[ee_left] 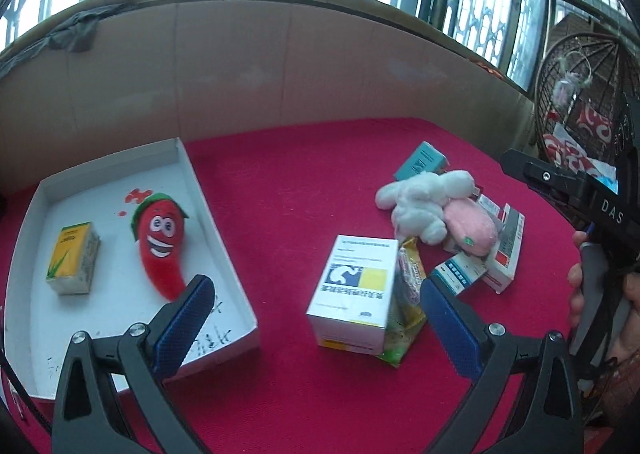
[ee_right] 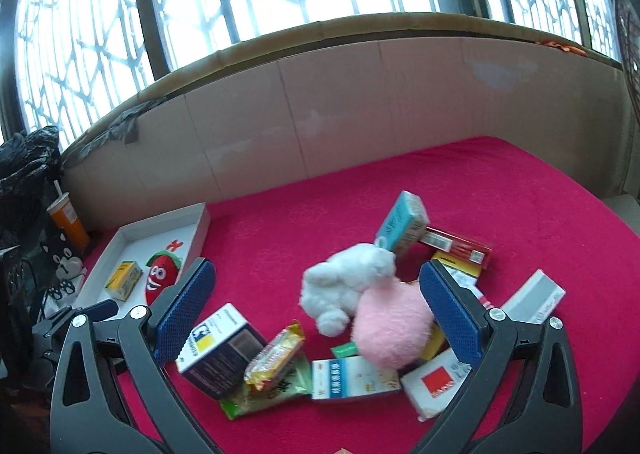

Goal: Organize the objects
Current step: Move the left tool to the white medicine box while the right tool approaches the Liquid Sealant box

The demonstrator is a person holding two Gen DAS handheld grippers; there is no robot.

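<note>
A white tray [ee_left: 224, 250] on the left of the red cloth holds a red chili plush [ee_left: 162, 250] and a yellow box [ee_left: 74, 258]. My left gripper [ee_left: 316, 318] is open and empty above the cloth, with a white box with a blue and yellow label [ee_left: 352, 290] between its fingers' line of sight. A pile to the right holds a white plush [ee_right: 348, 286], a pink plush [ee_right: 390, 324], snack packets [ee_right: 274, 358] and several medicine boxes. My right gripper [ee_right: 316, 314] is open and empty above this pile. The tray also shows in the right wrist view [ee_right: 200, 221].
A beige cardboard wall [ee_left: 280, 65] runs along the back of the cloth, with windows behind. A wicker chair [ee_left: 580, 93] stands at the far right. An orange cup [ee_right: 68, 221] and a black bag [ee_right: 28, 165] stand left of the tray. The right gripper's body [ee_left: 600, 205] shows at the right.
</note>
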